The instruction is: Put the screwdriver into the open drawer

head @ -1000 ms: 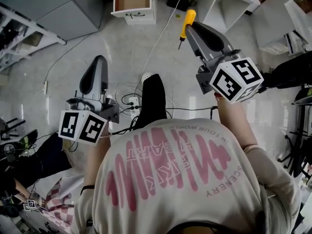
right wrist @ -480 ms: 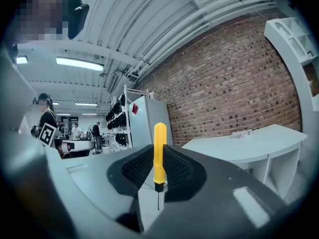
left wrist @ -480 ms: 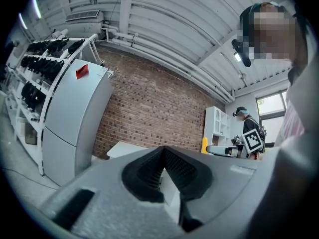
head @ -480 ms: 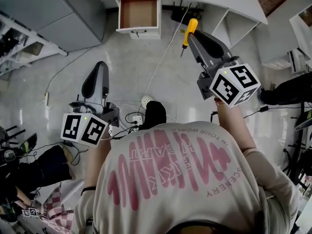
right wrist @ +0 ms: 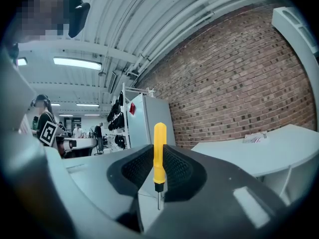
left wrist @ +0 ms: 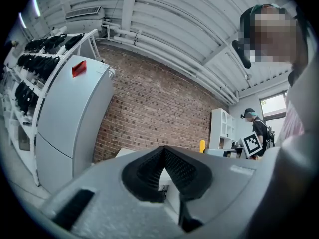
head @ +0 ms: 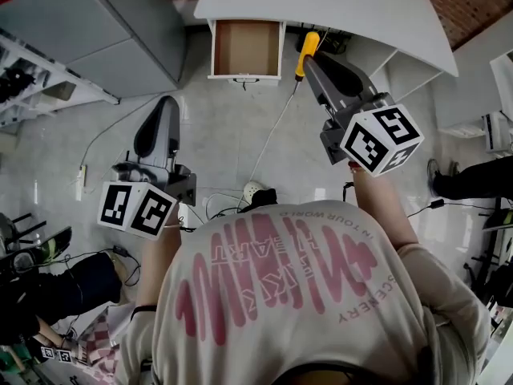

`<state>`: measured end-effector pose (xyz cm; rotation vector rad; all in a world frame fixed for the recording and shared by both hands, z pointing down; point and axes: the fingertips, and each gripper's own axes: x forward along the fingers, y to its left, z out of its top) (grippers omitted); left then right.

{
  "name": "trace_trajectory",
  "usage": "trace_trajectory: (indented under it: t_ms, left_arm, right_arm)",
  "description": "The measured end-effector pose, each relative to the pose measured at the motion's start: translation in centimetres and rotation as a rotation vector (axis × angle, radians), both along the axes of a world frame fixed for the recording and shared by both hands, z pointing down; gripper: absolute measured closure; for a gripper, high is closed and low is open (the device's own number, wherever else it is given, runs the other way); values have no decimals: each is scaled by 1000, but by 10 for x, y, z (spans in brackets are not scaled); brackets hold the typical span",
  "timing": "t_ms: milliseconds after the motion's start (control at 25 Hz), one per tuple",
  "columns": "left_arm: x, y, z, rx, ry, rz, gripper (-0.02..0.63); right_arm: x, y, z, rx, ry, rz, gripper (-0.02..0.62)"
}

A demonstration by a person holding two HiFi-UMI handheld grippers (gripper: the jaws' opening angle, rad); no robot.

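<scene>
Now, step: carrying to the drawer | right gripper [head: 309, 56] jaws clamp the yellow screwdriver [head: 305, 45] by its handle, tip down, just right of the open drawer [head: 246, 48] at the counter's [head: 321, 2] near edge | left gripper [head: 163, 107] jaws closed, empty | we advise shifting left over the cavity, lowering, then releasing | writing: shirt [head: 280, 295] print, upside down, includes "SCENERY"
</scene>
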<state>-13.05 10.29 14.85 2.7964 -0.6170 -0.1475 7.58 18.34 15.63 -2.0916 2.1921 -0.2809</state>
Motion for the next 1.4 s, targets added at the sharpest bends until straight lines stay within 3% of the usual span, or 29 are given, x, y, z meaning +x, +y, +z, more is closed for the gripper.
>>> trace_trajectory:
  t_ms: [560,1400]
  left_arm:
    - [27,-99,21,-53,0,19,603]
    - [28,-129,59,-127,-15,-5,603]
  right_arm:
    - [16,-106,23,-53,-4,-16,523]
    - [9,-156,68,-129,-8,-61,525]
